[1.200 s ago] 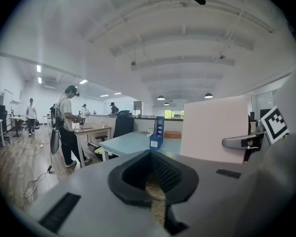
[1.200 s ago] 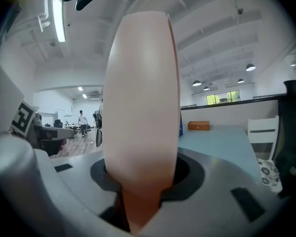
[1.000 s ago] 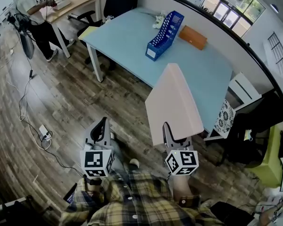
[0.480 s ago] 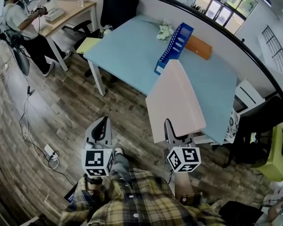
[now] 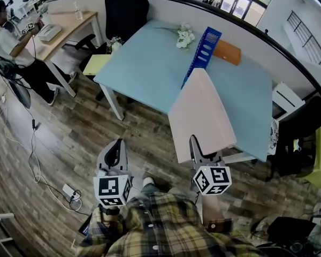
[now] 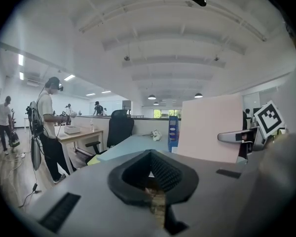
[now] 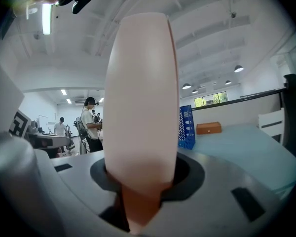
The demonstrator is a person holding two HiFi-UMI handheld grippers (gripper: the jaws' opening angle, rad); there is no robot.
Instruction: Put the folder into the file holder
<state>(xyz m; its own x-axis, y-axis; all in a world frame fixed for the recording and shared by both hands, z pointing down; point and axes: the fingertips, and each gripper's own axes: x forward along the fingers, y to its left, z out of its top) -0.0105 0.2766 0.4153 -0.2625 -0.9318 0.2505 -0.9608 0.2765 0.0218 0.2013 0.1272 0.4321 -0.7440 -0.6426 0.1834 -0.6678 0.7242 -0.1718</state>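
Looking down from the head view, my right gripper (image 5: 193, 141) is clamped on the lower edge of the pink folder (image 5: 200, 116), which stands up on edge. The folder's far end reaches the near end of the blue file holder (image 5: 202, 50) and covers part of it, but I can't tell whether the two touch. The holder stands on the light blue table (image 5: 144, 63), with a brown box (image 5: 227, 52) just behind it and white flowers (image 5: 185, 36) to its left. My left gripper (image 5: 116, 142) hangs over the wooden floor, well short of the holder, with its fingers together and nothing between them.

In the left gripper view, my left jaws meet at the tips around an empty dark hollow. Past them the file holder (image 6: 173, 132) stands upright on the table, with the folder (image 6: 210, 127) immediately to its right.

In the right gripper view, my pads pinch the folder (image 7: 140, 98), which rises tall and slightly bowed from between them. The file holder (image 7: 186, 127) shows just to the folder's right, further off, and the box (image 7: 208, 128) lies to the right of the holder.
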